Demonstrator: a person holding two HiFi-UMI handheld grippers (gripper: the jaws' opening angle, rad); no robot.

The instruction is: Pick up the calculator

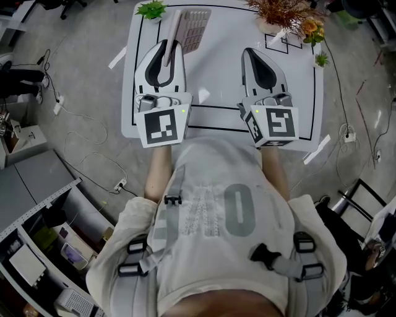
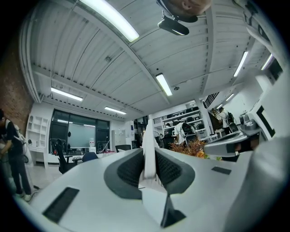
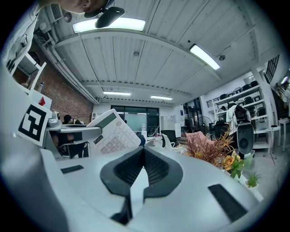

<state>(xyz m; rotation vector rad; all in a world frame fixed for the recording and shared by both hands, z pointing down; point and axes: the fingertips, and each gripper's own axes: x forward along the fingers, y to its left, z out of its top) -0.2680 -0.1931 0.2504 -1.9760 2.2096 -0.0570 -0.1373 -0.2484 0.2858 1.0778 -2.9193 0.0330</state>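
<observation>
The calculator (image 1: 193,30) is pale grey with rows of keys. It sticks out forward from my left gripper (image 1: 168,48), held on its edge above the white table (image 1: 216,114). In the left gripper view it stands edge-on as a thin white slab (image 2: 148,149) with both dark pads pressed against it. From the right gripper view its key face (image 3: 113,133) shows tilted at the left. My right gripper (image 1: 252,56) hovers beside the left one over the table's right half; its pads (image 3: 154,167) meet at the tip with nothing between them.
A small green plant (image 1: 151,9) stands at the table's far left. A pot of dried flowers (image 1: 278,15) is at the far right, with a tiny plant (image 1: 320,59) near the right edge. Cables (image 1: 86,155) trail over the floor, and shelving (image 1: 37,247) stands at lower left.
</observation>
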